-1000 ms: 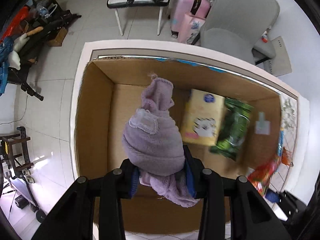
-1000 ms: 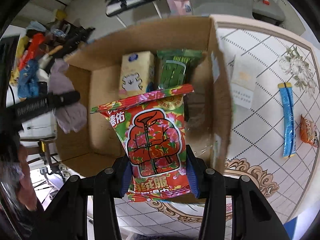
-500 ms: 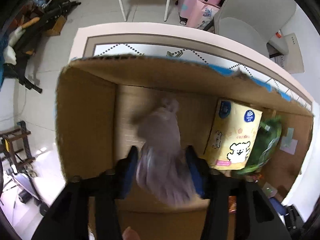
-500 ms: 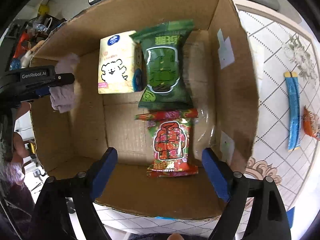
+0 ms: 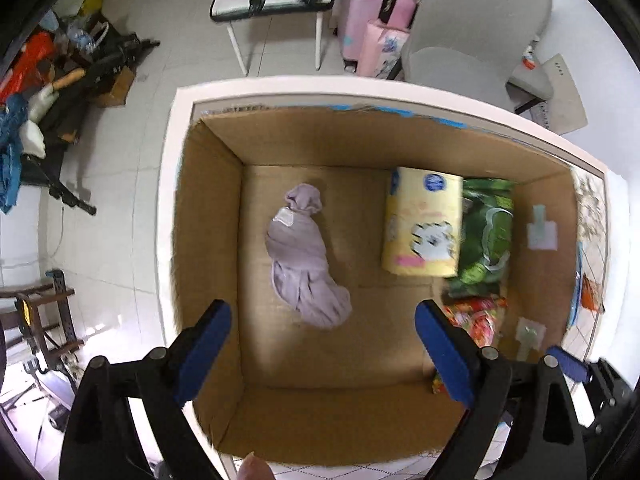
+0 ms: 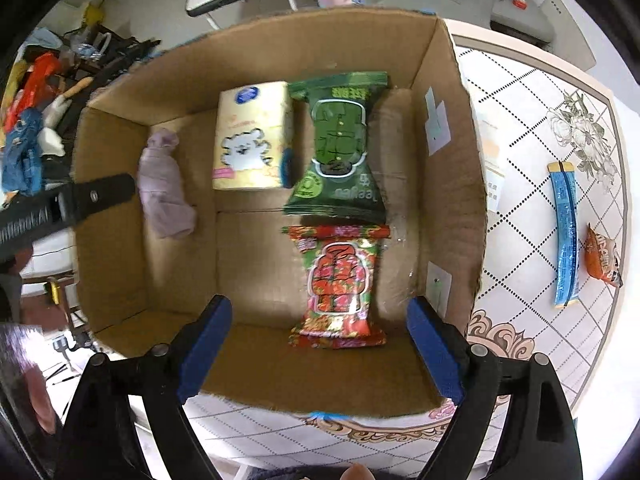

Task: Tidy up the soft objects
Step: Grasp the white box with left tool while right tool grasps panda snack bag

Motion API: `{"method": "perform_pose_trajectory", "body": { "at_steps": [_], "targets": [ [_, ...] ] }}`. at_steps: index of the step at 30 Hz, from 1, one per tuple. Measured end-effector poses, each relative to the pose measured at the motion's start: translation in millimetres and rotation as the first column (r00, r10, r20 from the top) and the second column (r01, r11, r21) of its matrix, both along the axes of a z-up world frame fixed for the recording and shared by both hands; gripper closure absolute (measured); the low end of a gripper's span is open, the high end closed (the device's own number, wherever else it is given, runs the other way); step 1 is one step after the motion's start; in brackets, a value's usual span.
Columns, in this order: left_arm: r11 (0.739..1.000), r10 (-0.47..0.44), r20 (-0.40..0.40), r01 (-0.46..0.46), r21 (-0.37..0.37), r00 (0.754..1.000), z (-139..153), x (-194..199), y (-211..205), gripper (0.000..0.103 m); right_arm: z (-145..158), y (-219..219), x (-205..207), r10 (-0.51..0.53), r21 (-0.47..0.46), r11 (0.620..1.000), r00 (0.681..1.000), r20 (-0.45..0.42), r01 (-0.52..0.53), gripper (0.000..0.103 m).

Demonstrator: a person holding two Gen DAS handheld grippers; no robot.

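While I hover over the cardboard box [image 6: 448,128], its floor holds a yellow tissue pack [image 6: 252,136] at the far side, green packet [image 6: 340,148] beside it, red packet [image 6: 340,284] nearer, lilac cloth [image 5: 304,256] left. My left gripper [image 5: 322,340], jaws just opened, and right gripper [image 6: 320,338] gape wide, empty.

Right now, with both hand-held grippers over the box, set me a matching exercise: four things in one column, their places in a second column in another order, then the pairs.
Things:
1. lilac cloth bundle
2. yellow tissue pack
3. red floral packet
4. blue sachet

Places:
A. outside the cardboard box, on the patterned tabletop
B. in the box, just nearer the camera than the green packet
C. by the box's left wall, apart from the packs
D. at the far end of the box, left of the green packet

Pairs: 1-C, 2-D, 3-B, 4-A
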State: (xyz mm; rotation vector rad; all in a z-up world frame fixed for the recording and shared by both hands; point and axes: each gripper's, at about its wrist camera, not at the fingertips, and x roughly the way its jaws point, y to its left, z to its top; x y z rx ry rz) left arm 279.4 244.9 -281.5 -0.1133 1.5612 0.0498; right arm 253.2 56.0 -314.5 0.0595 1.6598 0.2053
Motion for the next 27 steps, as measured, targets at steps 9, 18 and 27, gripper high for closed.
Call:
{"method": "perform_pose_trajectory", "body": {
  "at_steps": [9, 18, 27],
  "targets": [
    [0.987, -0.142, 0.201, 0.123, 0.102, 0.969, 103, -10, -70, 0.009, 76, -66, -11, -0.061, 0.103, 0.994, 0.990, 0.125, 0.048, 0.012],
    [0.838, -0.518, 0.176, 0.455, 0.302, 0.837, 124, 28, -243, 0.009, 100, -252, -23, -0.278, 0.028, 0.960, 0.948, 0.157, 0.277, 0.012],
    [0.683, -0.650, -0.185, 0.673, 0.283, 0.737, -28, 97, -368, 0.009, 26, -397, -12, -0.510, -0.039, 0.858, 0.858, 0.070, 0.513, 0.012]
  ]
}}
